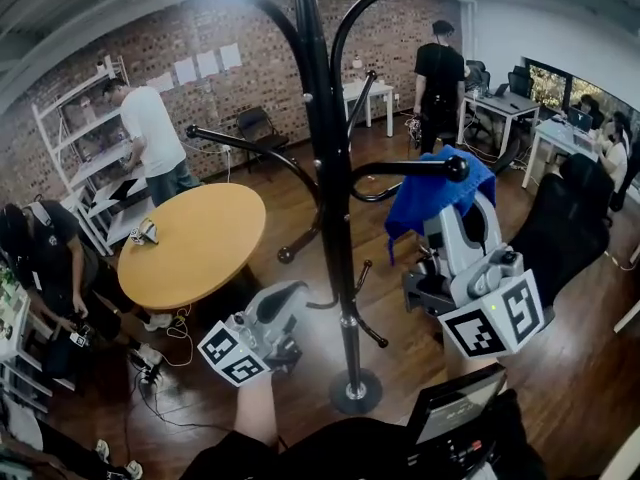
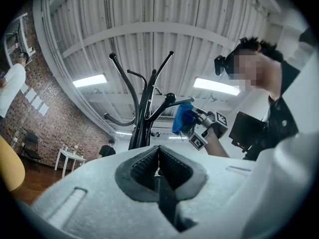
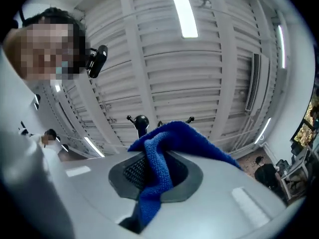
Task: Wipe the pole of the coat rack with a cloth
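You stand on a dark wooden floor [image 1: 560, 368]. Just ahead of you the coat rack [image 1: 333, 228] rests on it by its round base [image 1: 355, 391]. To the left a round orange table [image 1: 195, 243] stands on the boards, carrying one small pale object [image 1: 143, 232] near its left edge. Cables [image 1: 165, 363] trail over the floor at the table's near side. At the far end stand a black chair [image 1: 258, 126] and a white table [image 1: 362, 93]

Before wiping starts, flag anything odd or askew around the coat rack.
Nothing stands out: the coat rack stands upright, and the blue cloth is clamped in the right hand-held gripper, not yet on the pole.
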A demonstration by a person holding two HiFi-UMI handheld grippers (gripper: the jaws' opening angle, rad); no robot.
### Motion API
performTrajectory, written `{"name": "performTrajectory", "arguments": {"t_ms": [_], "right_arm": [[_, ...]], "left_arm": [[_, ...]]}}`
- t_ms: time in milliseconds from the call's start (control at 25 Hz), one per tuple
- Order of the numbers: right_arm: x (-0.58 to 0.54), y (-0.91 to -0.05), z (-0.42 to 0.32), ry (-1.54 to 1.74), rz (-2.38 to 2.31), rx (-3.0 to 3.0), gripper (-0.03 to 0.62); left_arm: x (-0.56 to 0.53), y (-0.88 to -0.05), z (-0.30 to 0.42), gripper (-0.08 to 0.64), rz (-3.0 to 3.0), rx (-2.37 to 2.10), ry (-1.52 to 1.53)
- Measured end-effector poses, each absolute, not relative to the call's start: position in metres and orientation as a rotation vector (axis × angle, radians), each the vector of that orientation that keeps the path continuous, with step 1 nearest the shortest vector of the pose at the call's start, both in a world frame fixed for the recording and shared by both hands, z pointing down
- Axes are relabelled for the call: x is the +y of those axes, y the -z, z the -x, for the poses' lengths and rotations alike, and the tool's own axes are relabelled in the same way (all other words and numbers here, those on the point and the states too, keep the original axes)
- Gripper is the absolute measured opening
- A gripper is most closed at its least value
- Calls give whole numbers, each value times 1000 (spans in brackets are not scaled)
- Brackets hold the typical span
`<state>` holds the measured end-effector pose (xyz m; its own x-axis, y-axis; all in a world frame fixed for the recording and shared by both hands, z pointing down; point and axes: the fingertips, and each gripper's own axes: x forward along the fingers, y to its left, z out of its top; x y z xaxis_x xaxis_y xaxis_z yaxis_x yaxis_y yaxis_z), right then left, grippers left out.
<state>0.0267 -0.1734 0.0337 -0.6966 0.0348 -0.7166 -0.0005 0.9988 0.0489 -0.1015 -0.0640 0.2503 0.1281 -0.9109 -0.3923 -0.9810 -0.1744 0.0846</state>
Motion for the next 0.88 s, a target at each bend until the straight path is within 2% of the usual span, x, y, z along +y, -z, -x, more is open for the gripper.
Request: {"name": "performTrajectory", "arguments": {"t_ms": [240,480,640,880], "right_arm": [[-162,-74,38,-110,-85,2529,21],[-139,-167,115,-244,-152,2786,21],[-143,-250,118,-112,-209,2949,21],[-159,-430,108,138,-309,3512,21]], "left_arm": [[-62,-252,94,0,2214,1878,-537],[-56,-258,99,0,2208,1893,-569],[-55,-264,101,0,2209,1908,-577],[-62,-269,105,0,2225,1915,-589]]}}
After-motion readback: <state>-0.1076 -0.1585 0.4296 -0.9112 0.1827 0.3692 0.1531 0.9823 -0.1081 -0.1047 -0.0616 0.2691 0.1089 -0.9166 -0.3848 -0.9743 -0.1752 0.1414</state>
